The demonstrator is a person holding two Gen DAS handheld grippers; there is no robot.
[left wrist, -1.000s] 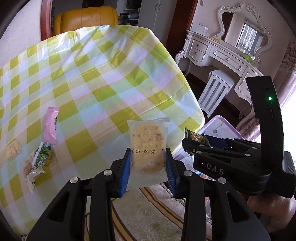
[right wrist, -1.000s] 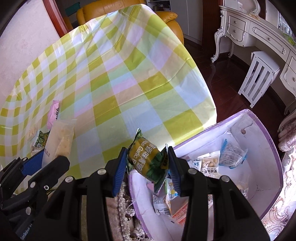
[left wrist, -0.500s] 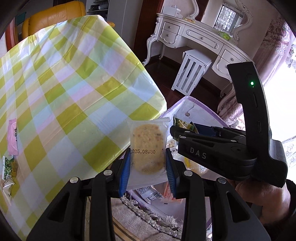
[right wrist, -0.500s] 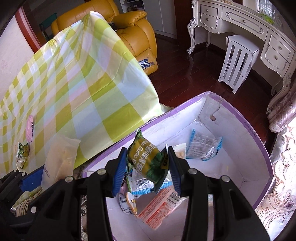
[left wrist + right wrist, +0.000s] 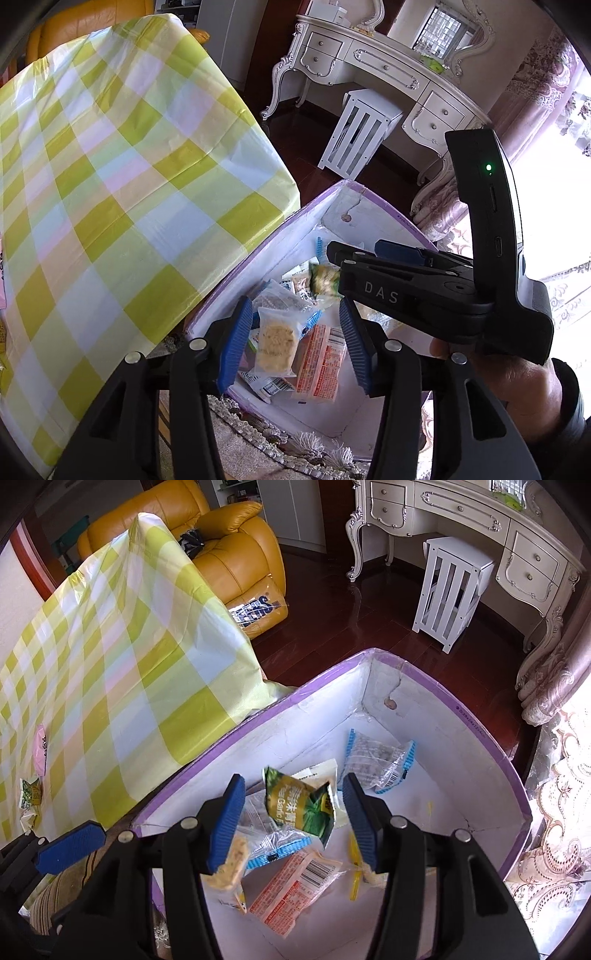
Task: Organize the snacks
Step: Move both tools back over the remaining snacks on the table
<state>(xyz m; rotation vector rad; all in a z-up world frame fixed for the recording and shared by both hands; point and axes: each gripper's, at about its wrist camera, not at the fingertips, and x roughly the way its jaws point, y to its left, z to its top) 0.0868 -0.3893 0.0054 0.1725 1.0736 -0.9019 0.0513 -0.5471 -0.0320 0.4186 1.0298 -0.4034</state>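
A white box with a purple rim [image 5: 258,258] [image 5: 480,734] stands below both grippers and holds several snack packets. My left gripper [image 5: 295,343] hangs over it with its jaws opening. A clear cookie packet [image 5: 275,341] [image 5: 231,864] sits loose between the pads, touched by neither. My right gripper [image 5: 293,821] [image 5: 369,273] is beside it over the box, and its jaws are opening too. The green garlic-pea packet [image 5: 299,805] [image 5: 323,278] is free between those pads, tilted and blurred.
A table under a yellow-green check cloth [image 5: 110,184] lies to the left, with a pink packet [image 5: 40,753] and a green packet [image 5: 29,794] on it. Behind are a yellow armchair [image 5: 236,554], a white stool [image 5: 450,587] and a dressing table [image 5: 388,70].
Both grippers moved from above the table edge to above the box. Their jaws widened, and the cookie packet and the green packet came loose from the pads.
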